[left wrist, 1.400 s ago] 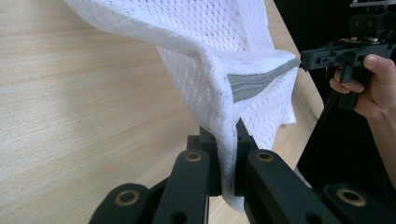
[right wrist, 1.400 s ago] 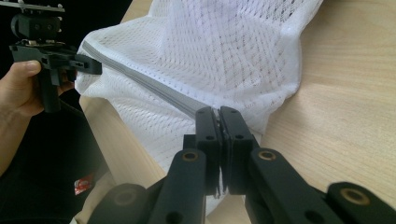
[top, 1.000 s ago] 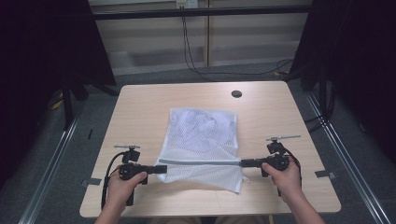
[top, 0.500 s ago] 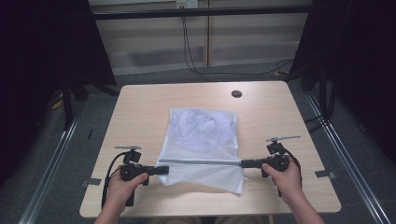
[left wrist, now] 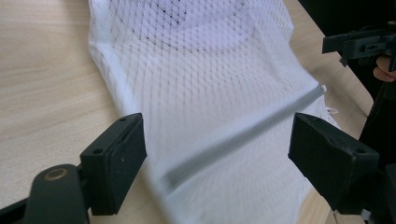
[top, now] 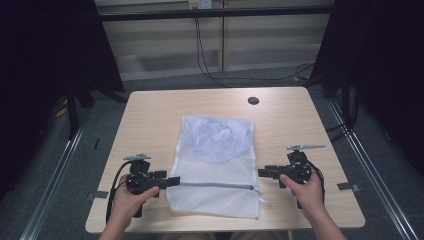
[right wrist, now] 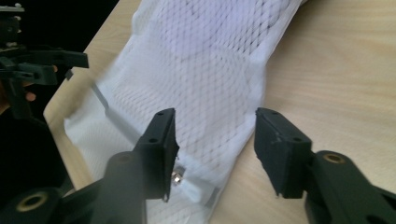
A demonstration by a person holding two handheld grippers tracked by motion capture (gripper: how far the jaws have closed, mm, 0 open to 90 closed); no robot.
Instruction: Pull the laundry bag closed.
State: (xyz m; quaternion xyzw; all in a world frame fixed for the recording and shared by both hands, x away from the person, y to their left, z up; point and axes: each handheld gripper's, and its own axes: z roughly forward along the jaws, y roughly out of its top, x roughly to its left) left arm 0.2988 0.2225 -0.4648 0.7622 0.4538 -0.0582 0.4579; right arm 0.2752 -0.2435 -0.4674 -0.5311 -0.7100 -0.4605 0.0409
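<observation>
A white mesh bag (top: 215, 160) lies flat on the wooden table (top: 150, 125), its grey zipper (top: 215, 185) running across the near end. Something pale and rounded shows through the mesh at its far end. My left gripper (top: 170, 181) is at the zipper's left end, open; in the left gripper view the jaws (left wrist: 217, 140) stand wide over the bag and zipper (left wrist: 243, 135). My right gripper (top: 261, 172) is open at the bag's right edge. In the right gripper view (right wrist: 215, 135) its jaws straddle the bag's edge, with the metal zipper pull (right wrist: 177, 176) by the left jaw.
A small black round insert (top: 253, 100) sits in the table near its far edge. Dark curtains and metal floor rails flank the table, and cables hang behind it. Bare wood lies on both sides of the bag.
The zipper was stretched as a straight dark line between the two grippers. Now the bag's near end has settled lower and flatter on the table. The hands have barely moved.
</observation>
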